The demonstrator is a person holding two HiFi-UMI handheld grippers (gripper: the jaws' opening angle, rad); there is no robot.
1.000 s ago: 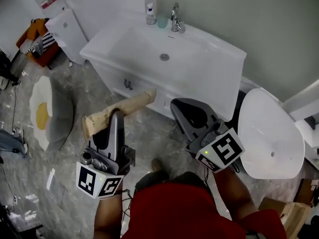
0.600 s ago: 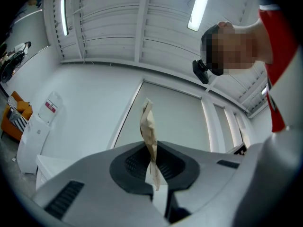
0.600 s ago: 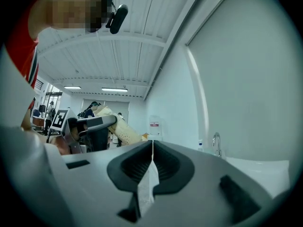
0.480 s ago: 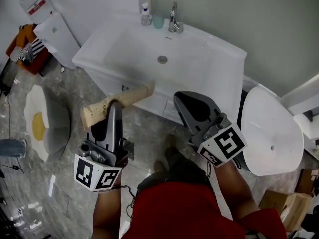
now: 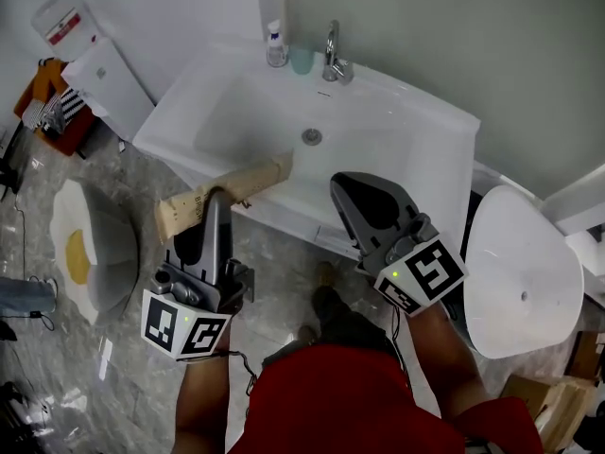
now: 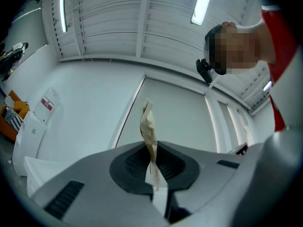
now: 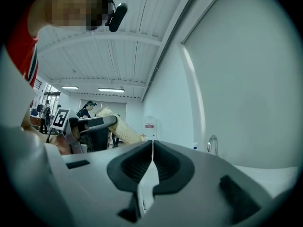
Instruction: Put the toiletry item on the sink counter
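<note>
The left gripper (image 5: pixel 216 202) is clamped on the toiletry item (image 5: pixel 248 179), a beige tube held crosswise in the air, its pads pinching the flat tube edge-on (image 6: pixel 150 137). The tube's right end shows in the head view over the front edge of the white sink counter (image 5: pixel 433 138). The right gripper (image 5: pixel 352 195) hangs beside it with its jaws pressed together on nothing, also near that front edge. At the counter's back edge a small bottle (image 5: pixel 275 46), a teal cup (image 5: pixel 301 61) and the faucet (image 5: pixel 334 53) stand close together. The ledge right of the basin is bare and broad; the left rim is narrow
</note>
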